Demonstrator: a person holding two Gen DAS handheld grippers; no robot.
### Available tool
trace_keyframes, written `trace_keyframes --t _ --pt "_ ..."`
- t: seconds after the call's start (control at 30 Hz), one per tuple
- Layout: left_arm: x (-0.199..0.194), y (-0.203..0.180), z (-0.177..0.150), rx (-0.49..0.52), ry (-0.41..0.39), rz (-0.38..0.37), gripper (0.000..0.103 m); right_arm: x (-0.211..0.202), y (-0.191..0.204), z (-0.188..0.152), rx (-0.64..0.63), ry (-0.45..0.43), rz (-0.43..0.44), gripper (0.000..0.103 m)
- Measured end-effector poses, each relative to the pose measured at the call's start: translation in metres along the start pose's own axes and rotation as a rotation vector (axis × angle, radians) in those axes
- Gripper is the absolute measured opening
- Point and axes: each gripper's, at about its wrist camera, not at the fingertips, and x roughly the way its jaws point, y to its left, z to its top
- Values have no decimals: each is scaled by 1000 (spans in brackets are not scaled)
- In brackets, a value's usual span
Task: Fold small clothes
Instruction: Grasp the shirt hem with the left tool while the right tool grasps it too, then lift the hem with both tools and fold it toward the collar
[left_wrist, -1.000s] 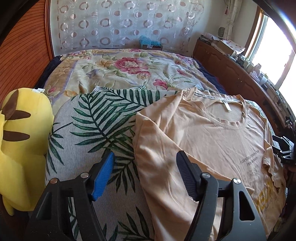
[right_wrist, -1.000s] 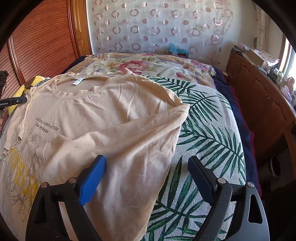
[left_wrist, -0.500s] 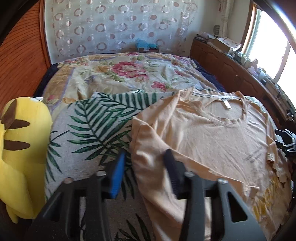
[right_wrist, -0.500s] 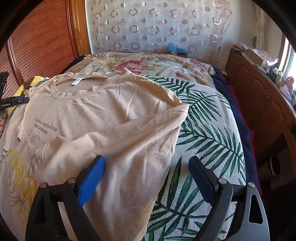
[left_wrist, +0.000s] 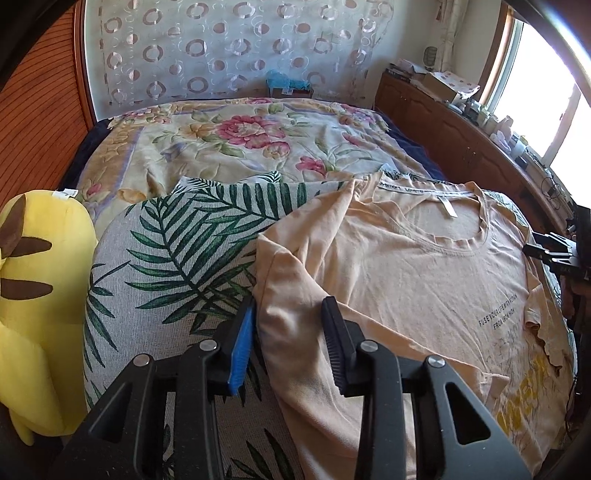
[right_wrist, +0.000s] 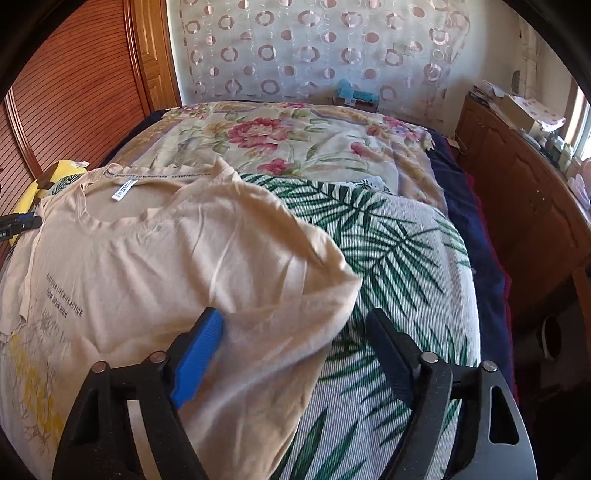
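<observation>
A peach T-shirt (left_wrist: 406, 280) lies face up on a leaf-print blanket (left_wrist: 166, 266), collar at the far end. My left gripper (left_wrist: 290, 306) has its jaws drawn in on the bunched sleeve edge, with the blue pad (left_wrist: 242, 343) against the fabric's outer side. In the right wrist view the same T-shirt (right_wrist: 147, 280) spreads to the left. My right gripper (right_wrist: 293, 317) straddles the other sleeve's edge, its jaws closing. Fabric lies between them, but the black finger (right_wrist: 388, 354) is still over the blanket (right_wrist: 399, 258), clear of the cloth.
A yellow plush toy (left_wrist: 33, 295) sits at the bed's left side. A floral quilt (left_wrist: 240, 140) covers the far half of the bed. A wooden cabinet (left_wrist: 461, 129) with clutter runs along the right, under a window. A wooden slatted door (right_wrist: 66, 92) stands on the left.
My left jaws have closed from wide apart onto the shirt's sleeve edge. My right gripper has shifted along the other sleeve and its jaws have narrowed.
</observation>
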Motion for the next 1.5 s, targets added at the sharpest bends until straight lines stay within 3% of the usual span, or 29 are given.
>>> trace_keyframes --t 0.1,0.17,0.2,0.27,0.4,0.77,1.03,1.23,1.5 --pt "0 0 0 5 -2 9 37 1 4 2 -17 -9 23 48" --pt "0 1 -1 13 -1 2 26 0 11 1 -59 -8 38 25" --pt "0 0 -2 9 -3 -10 13 -1 15 1 -82 -7 43 20" --pt "-2 0 -2 -6 -9 -27 8 -3 18 -2 -107 -4 51 10" --pt "-28 -8 -4 -8 -79 -44 7 -8 15 -1 -97 -14 59 7" --pt "-119 -45 -29 34 -234 -72 7 -92 26 -18 -55 -226 94 6" --pt "-173 -61 -77 59 -339 -82 7 -148 44 -69 -88 -307 90 6" --pt "-197 -62 -111 51 -362 -85 7 -167 59 -107 -94 -318 80 6" --pt "-243 -62 -160 43 -412 -65 7 -231 77 -160 -96 -355 53 6"
